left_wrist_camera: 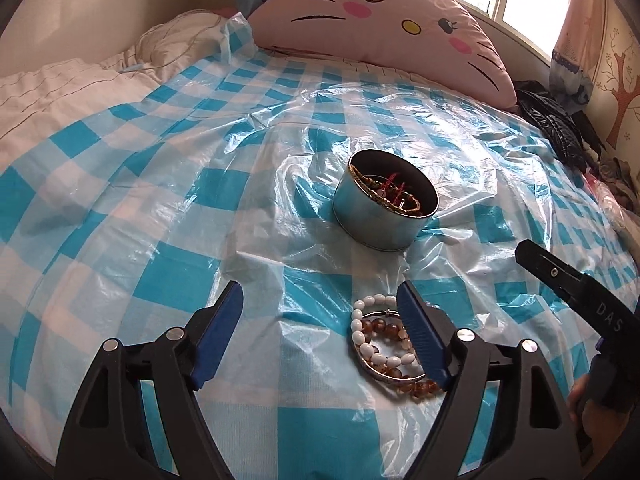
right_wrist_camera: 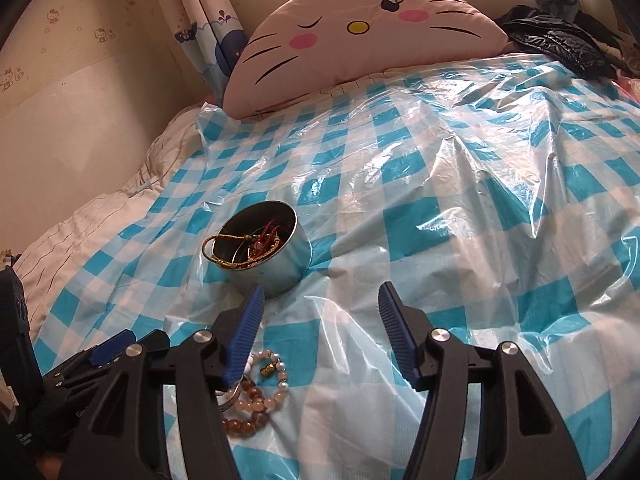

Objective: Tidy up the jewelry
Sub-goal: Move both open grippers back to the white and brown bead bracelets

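A round metal tin stands on the checked plastic sheet and holds red and gold cord bracelets; one gold cord hangs over its rim in the right wrist view. A pile of bracelets, white beads, brown beads and a silver bangle, lies in front of the tin. My left gripper is open and empty, its right finger beside the pile. My right gripper is open and empty, its left finger over the pile, just right of the tin.
The blue-and-white checked plastic sheet covers the bed. A pink cat-face pillow lies at the head, a white quilt at the left, black clothing at the right. The right gripper's body shows at the left wrist view's right edge.
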A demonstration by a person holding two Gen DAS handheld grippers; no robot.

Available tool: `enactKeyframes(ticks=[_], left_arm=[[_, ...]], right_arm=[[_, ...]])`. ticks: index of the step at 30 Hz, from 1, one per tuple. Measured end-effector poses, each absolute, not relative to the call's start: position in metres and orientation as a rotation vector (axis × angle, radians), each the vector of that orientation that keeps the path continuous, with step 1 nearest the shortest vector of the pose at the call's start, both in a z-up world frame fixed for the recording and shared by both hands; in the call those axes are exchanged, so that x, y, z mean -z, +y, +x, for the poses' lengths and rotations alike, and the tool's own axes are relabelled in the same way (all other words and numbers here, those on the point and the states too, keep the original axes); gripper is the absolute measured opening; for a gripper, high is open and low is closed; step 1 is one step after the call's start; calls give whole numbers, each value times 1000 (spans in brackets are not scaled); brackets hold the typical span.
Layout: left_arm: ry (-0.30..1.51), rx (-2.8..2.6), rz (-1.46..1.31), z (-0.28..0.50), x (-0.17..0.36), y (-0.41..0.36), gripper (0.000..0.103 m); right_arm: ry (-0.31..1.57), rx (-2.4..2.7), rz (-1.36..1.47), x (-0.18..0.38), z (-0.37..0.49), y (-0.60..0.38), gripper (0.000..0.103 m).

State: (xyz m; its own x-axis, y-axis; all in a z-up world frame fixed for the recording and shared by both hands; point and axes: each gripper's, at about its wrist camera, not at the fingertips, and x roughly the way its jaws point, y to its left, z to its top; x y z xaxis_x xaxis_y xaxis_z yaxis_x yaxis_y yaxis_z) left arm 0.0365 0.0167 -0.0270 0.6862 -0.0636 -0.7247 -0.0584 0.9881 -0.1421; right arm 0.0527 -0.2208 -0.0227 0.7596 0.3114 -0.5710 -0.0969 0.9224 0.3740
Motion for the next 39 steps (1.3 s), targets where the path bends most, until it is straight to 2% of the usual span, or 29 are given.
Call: enactKeyframes(ticks=[2,15,22,28,39], left_arm=[[814,7,-160,33,26,18,76],[752,-75,-224,30,18,38,76],[701,-111,-267,24,13,47,76],[707,-109,-307,26,15,55,77],[728,-90,-313,32,19,53,80]], right_arm=[[675,-240,318,22,53,-216,62],[717,-305,258,29,69,-189,64],[691,-436,121,18,116,-140,71],[733,-462,84,31,160,-117,71],[752,-417,197,40,174,-139,73]])
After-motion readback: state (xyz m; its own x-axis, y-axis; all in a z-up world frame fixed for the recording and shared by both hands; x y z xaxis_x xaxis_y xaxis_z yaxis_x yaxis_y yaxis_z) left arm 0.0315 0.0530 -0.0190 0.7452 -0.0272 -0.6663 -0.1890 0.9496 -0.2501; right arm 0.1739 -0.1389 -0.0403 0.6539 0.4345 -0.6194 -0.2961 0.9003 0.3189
